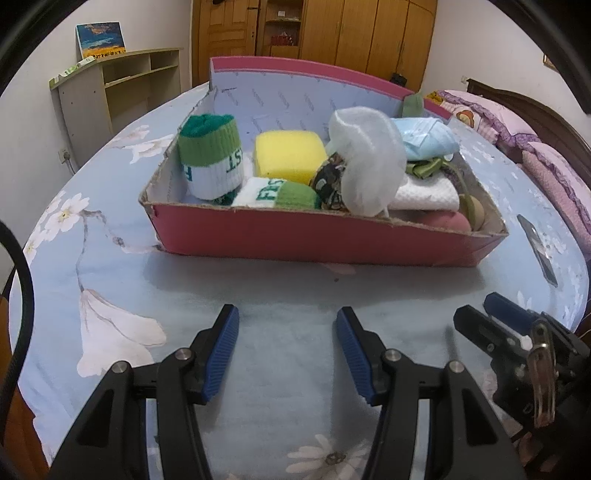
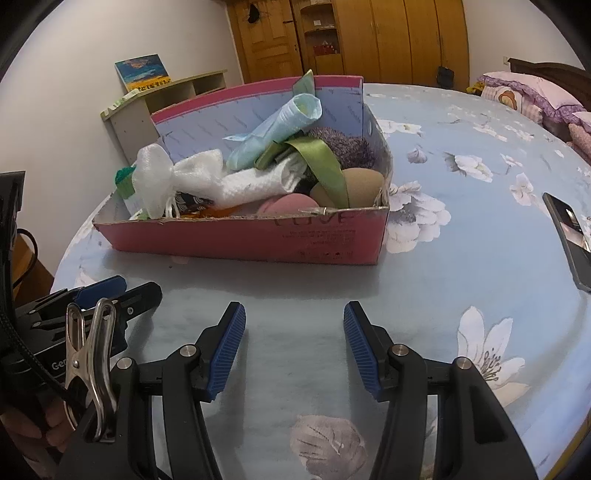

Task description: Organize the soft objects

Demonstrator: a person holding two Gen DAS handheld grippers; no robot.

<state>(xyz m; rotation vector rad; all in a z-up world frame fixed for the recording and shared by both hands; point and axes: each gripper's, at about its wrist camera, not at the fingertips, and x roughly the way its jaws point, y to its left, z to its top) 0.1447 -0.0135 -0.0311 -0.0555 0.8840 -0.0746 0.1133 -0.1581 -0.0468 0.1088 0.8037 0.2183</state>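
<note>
A pink cardboard box (image 1: pixel 295 236) stands on the flowered blue bedsheet and shows in the right wrist view too (image 2: pixel 258 236). It holds rolled green-and-white socks (image 1: pixel 212 157), a yellow sponge (image 1: pixel 290 155), a white mesh bag (image 1: pixel 365 162), a blue face mask (image 1: pixel 424 138), a white towel (image 1: pixel 424 194), a green ribbon (image 2: pixel 325 166) and pink and beige sponges (image 2: pixel 362 186). My left gripper (image 1: pixel 288 332) is open and empty in front of the box. My right gripper (image 2: pixel 294 328) is open and empty beside it.
A phone (image 2: pixel 570 236) lies on the sheet to the right of the box. Pink pillows (image 1: pixel 517 129) sit at the far right. A low shelf (image 1: pixel 122 88) and wooden wardrobes (image 1: pixel 332 29) stand behind the bed.
</note>
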